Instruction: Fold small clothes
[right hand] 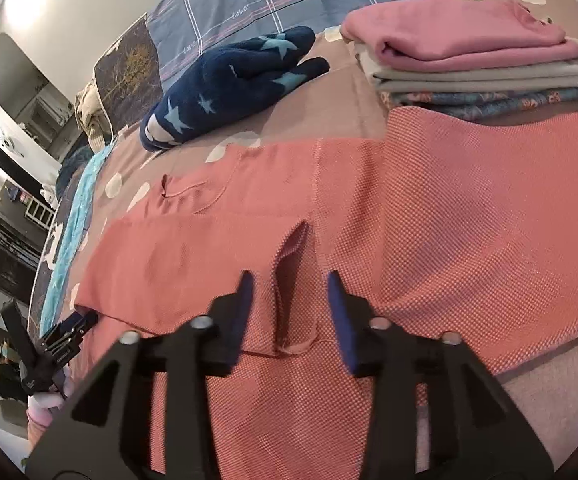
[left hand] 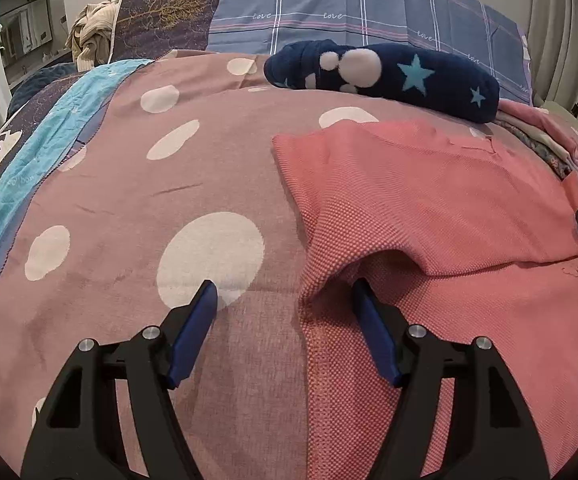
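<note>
A bed is covered by a mauve dotted blanket [left hand: 101, 216], on which a coral knit garment [left hand: 429, 208] is spread. In the left wrist view, the left gripper [left hand: 285, 296] is seen released, straddling the garment's left edge. In the right wrist view, the right gripper [right hand: 289, 284] is held released around a raised fold of the garment, with a stack of folded clothes [right hand: 477, 64] just beyond it

Both fisheye views sit low and close over the bed [left hand: 129, 200], each looking forward between its own fingers. They share the coral shirt [left hand: 429, 208] and the navy star-patterned garment [right hand: 225, 80] in their upper halves.
</note>
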A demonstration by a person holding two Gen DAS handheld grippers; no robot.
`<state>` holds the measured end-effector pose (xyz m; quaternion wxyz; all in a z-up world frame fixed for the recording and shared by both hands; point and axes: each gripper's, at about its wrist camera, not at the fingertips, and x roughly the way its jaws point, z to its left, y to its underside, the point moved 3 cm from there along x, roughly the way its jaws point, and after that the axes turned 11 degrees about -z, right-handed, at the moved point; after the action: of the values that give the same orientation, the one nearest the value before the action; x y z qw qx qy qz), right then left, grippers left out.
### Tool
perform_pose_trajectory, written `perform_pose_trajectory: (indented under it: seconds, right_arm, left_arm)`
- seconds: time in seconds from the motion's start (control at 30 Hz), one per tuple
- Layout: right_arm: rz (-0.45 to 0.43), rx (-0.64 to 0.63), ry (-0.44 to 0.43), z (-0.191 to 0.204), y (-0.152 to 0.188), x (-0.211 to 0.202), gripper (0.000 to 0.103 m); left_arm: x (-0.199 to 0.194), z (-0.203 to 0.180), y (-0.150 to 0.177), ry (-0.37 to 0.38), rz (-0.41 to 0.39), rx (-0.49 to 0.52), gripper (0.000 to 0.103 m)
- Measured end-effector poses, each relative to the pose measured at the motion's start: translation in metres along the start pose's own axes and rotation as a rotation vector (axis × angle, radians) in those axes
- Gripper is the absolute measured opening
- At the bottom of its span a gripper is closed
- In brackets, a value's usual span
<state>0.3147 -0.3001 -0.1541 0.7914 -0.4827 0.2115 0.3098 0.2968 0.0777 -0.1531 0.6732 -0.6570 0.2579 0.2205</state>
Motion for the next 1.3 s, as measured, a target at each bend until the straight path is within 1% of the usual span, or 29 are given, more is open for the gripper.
perform_pose_trajectory:
  seconds: [0.03,0.07,0.13,0.17,0.2,0.23,0.27,0.3,0.37,0.4,0.43,0.47,0.5,0.53,0.57,0.63,0.67,0.73,0.77,0.83,0.9,0.93,1.0,1.07,1.13,1.17,1.2,1.27,1.3]
  right_arm:
    - [0.005,-0.006,0.000,0.003,0.000,0.002,0.051]
    - [0.010,-0.012,-0.002,0.004,0.001,0.003,0.052]
    - [0.014,-0.024,-0.007,0.012,0.001,0.010,0.052]
    - [0.018,-0.034,-0.017,0.017,0.001,0.013,0.039]
    - [0.026,-0.052,-0.027,0.023,0.001,0.019,0.025]
    - [0.027,-0.069,-0.036,0.029,0.002,0.022,0.004]
    - [-0.002,-0.090,-0.035,0.036,0.001,0.020,0.004]
    - [-0.054,-0.105,-0.032,0.039,-0.003,0.012,0.004]
    - [-0.185,-0.163,0.000,0.047,-0.014,-0.012,0.004]
    - [-0.212,-0.176,0.029,0.046,-0.017,-0.018,0.004]
    - [-0.208,-0.193,0.081,0.042,-0.021,-0.019,0.008]
    - [-0.187,-0.204,0.109,0.039,-0.021,-0.014,0.012]
    - [-0.134,-0.218,0.185,0.028,-0.020,-0.004,0.013]
    - [-0.109,-0.220,0.230,0.021,-0.017,0.001,0.017]
    - [-0.080,-0.212,0.265,0.012,-0.013,0.006,0.018]
    - [-0.037,-0.154,0.269,-0.002,-0.007,0.008,0.021]
    - [-0.042,-0.133,0.270,-0.003,-0.006,0.005,0.022]
    - [-0.090,-0.153,0.274,0.008,-0.010,-0.003,0.028]
    - [-0.112,-0.187,0.259,0.020,-0.012,-0.006,0.028]
    - [-0.119,-0.268,0.172,0.057,-0.020,-0.005,0.030]
    - [-0.088,-0.331,0.051,0.103,-0.023,0.005,0.035]
    - [-0.063,-0.371,-0.009,0.127,-0.024,0.012,0.040]
    - [-0.009,-0.479,-0.099,0.180,-0.022,0.036,0.042]
    - [0.032,-0.561,-0.141,0.230,-0.020,0.064,0.042]
    - [0.100,-0.599,-0.194,0.271,-0.016,0.095,0.042]
    - [0.117,-0.616,-0.205,0.284,-0.016,0.106,0.043]
    - [0.135,-0.652,-0.209,0.303,-0.013,0.120,0.044]
    - [0.169,-0.744,-0.191,0.333,-0.004,0.150,0.053]
    - [0.207,-0.796,-0.170,0.345,0.003,0.168,0.055]
  left_arm:
    - [0.001,0.000,0.000,-0.004,-0.001,0.000,0.070]
    - [0.001,0.000,-0.001,-0.009,-0.003,-0.001,0.069]
    - [0.003,-0.001,-0.003,-0.021,-0.007,-0.002,0.063]
    - [0.004,-0.003,-0.005,-0.028,-0.011,-0.003,0.060]
    - [0.004,-0.004,-0.006,-0.032,-0.015,0.000,0.048]
    - [0.002,-0.007,-0.008,-0.043,-0.026,0.012,0.028]
    - [0.000,-0.008,-0.009,-0.077,-0.034,0.028,0.021]
    - [-0.002,-0.008,-0.009,-0.092,-0.041,0.032,0.017]
    - [-0.007,-0.007,-0.007,-0.112,-0.056,0.044,0.018]
    - [-0.007,-0.007,-0.005,-0.105,-0.054,0.048,0.018]
    - [-0.007,-0.007,-0.004,-0.103,-0.051,0.052,0.020]
    - [-0.006,-0.007,-0.002,-0.107,-0.047,0.054,0.020]
    - [-0.006,-0.006,-0.001,-0.111,-0.043,0.053,0.022]
    - [-0.009,-0.006,0.000,-0.112,-0.047,0.052,0.024]
    - [-0.012,-0.006,0.000,-0.112,-0.053,0.051,0.026]
    - [-0.017,-0.005,0.003,-0.092,-0.056,0.046,0.029]
    - [-0.020,-0.005,0.005,-0.058,-0.053,0.037,0.029]
    - [-0.023,-0.004,0.008,0.004,-0.051,0.023,0.031]
    - [-0.022,-0.003,0.008,0.030,-0.050,0.011,0.031]
    - [-0.017,-0.002,0.008,0.051,-0.041,-0.008,0.033]
    - [-0.011,0.001,0.007,0.077,-0.031,-0.044,0.034]
    - [-0.009,0.002,0.006,0.088,-0.031,-0.058,0.035]
    - [-0.006,0.004,0.005,0.112,-0.033,-0.082,0.035]
    - [-0.005,0.003,0.006,0.122,-0.032,-0.087,0.035]
    - [-0.007,0.002,0.007,0.119,-0.037,-0.081,0.034]
    - [-0.007,0.001,0.008,0.113,-0.041,-0.073,0.032]
    - [-0.008,-0.001,0.008,0.103,-0.043,-0.067,0.028]
    - [-0.009,-0.002,0.009,0.086,-0.047,-0.056,0.025]
    - [-0.010,-0.001,0.009,0.084,-0.049,-0.053,0.021]
